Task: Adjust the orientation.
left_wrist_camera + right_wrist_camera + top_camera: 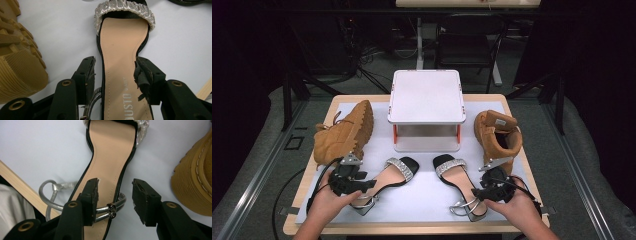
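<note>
Two black sandals with silver toe straps lie on the white mat [427, 200]. The left sandal [396, 171] [125, 37] has its heel end between the jaws of my left gripper [368, 184] [115, 61]. That gripper is open: the right pad sits at the sole's edge and the left pad stands clear of it. Over the heel end of the right sandal [456, 175] [112, 145] is my right gripper [477, 193] [115, 182], also open. The sandal's silver ankle strap [110, 208] runs across between its pads, and the right pad stands apart from the sole.
A tan boot [344, 132] [17, 62] lies on its side at the left. Its mate [497, 132] [195, 182] stands upright at the right. A white two-level stand [426, 97] sits at the back middle. The wooden table edge [15, 182] is close to the right sandal's heel.
</note>
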A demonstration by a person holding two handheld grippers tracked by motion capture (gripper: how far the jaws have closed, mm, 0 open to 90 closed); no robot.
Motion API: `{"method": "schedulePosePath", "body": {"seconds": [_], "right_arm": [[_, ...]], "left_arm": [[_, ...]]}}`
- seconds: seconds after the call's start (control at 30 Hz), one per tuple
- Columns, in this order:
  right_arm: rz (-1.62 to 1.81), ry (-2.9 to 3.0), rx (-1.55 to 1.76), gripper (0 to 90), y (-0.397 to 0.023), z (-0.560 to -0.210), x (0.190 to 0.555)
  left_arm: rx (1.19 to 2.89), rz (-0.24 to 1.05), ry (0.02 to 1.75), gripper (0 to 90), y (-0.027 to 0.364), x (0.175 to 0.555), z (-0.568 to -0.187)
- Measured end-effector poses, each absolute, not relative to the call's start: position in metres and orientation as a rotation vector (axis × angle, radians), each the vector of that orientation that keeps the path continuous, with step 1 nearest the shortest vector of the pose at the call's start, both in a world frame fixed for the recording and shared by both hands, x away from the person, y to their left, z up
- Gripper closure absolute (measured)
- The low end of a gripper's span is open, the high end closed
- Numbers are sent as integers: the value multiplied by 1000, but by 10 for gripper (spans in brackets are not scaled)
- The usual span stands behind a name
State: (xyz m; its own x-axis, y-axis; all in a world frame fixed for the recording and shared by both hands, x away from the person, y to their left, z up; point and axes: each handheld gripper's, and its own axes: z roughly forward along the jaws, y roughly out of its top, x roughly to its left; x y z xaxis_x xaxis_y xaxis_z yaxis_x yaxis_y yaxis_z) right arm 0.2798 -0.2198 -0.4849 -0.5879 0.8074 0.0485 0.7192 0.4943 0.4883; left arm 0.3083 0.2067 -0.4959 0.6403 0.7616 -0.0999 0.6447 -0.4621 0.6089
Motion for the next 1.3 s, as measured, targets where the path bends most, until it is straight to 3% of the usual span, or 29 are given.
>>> {"method": "schedulePosePath", "body": {"seconds": [0.27, 0.53, 0.6, 1.3], "right_arm": [[603, 2580, 1303, 700, -224, -484, 282], [609, 2640, 1350, 753, -230, -487, 289], [606, 2624, 1352, 842, -232, -490, 290], [666, 2517, 1360, 884, -250, -493, 295]], "left_arm": [[2228, 254, 1096, 504, 210, 306, -497], [2214, 260, 1111, 504, 216, 305, -497], [2215, 259, 1112, 504, 217, 305, -498], [2214, 261, 1124, 506, 218, 306, -499]]}}
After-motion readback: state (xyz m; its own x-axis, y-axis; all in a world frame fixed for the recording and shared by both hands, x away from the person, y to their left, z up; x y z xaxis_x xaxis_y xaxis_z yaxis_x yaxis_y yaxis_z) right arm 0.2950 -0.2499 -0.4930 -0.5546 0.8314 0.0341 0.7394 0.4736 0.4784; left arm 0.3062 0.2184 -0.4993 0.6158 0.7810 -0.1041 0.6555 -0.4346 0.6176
